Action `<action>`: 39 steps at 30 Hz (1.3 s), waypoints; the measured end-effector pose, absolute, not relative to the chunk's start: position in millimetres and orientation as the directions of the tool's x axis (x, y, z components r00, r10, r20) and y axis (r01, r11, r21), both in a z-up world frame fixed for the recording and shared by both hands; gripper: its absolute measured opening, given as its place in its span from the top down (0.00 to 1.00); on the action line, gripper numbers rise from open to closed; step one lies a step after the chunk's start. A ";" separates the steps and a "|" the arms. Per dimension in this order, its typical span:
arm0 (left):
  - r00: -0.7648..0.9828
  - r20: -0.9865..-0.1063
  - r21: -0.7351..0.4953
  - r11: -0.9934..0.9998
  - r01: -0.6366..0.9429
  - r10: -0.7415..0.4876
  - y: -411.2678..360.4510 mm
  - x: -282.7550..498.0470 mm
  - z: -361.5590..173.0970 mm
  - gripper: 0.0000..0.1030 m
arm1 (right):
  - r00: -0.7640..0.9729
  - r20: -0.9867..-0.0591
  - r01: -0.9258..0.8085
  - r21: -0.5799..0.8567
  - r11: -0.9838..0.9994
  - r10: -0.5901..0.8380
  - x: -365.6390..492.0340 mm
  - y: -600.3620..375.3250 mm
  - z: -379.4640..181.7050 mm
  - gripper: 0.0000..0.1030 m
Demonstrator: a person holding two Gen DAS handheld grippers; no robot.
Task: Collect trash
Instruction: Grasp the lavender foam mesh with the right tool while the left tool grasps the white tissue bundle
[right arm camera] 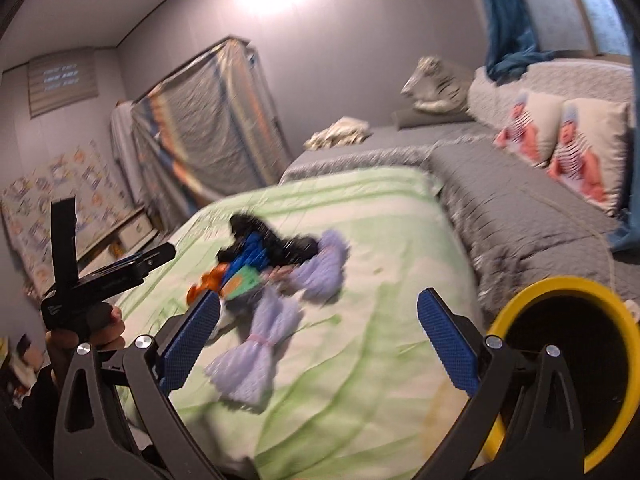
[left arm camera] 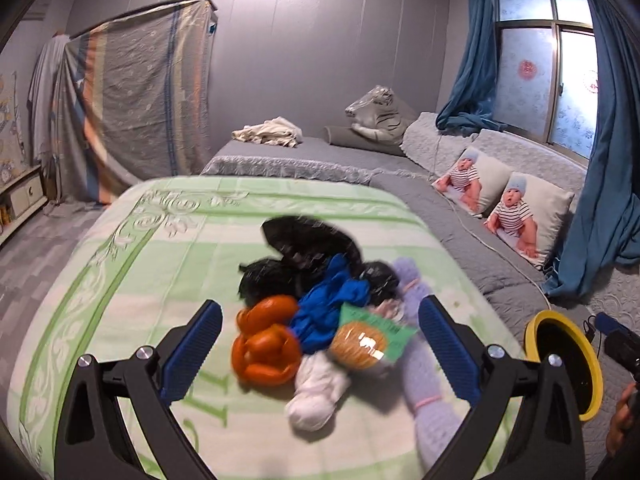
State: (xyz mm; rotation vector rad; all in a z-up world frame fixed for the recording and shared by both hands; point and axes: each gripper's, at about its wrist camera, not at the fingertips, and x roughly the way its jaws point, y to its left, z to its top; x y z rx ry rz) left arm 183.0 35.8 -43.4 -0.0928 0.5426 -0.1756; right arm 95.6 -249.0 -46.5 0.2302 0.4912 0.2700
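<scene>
A heap of trash lies on a green and white blanket [left arm camera: 120,280]: black bags [left arm camera: 296,252], a blue bag [left arm camera: 332,308], an orange bag [left arm camera: 266,340], a white wad [left arm camera: 316,392], a round orange pack with a green label [left arm camera: 360,342] and a lilac foam net [left arm camera: 424,368]. My left gripper [left arm camera: 320,344] is open, its jaws wide either side of the heap, just above it. My right gripper [right arm camera: 318,340] is open and empty over the blanket [right arm camera: 380,380], near the lilac net [right arm camera: 260,352]. The heap [right arm camera: 264,256] lies beyond it.
A yellow-rimmed bin with a black liner [right arm camera: 560,364] stands at the right, also in the left wrist view [left arm camera: 568,364]. A grey bed [left arm camera: 304,156] with cushions [left arm camera: 520,208] lies behind. A covered rack [left arm camera: 140,92] stands at the back left. The left hand tool [right arm camera: 88,280] shows at left.
</scene>
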 end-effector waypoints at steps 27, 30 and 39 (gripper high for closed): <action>0.731 -0.640 -0.127 0.971 0.203 -0.236 44.8 186.1 -117.0 0.15 | 0.427 -0.767 -0.258 0.404 0.878 0.478 228.9 -177.5 -116.9 0.33; 0.722 -0.651 -0.124 0.971 0.205 -0.235 42.5 190.4 -118.6 0.20 | 0.406 -0.783 -0.253 0.399 0.882 0.471 232.4 -174.9 -121.2 0.36; 0.664 -0.712 -0.109 0.970 0.217 -0.229 30.4 208.7 -129.7 0.49 | 0.367 -0.812 -0.247 0.385 0.889 0.454 247.9 -167.2 -127.2 0.48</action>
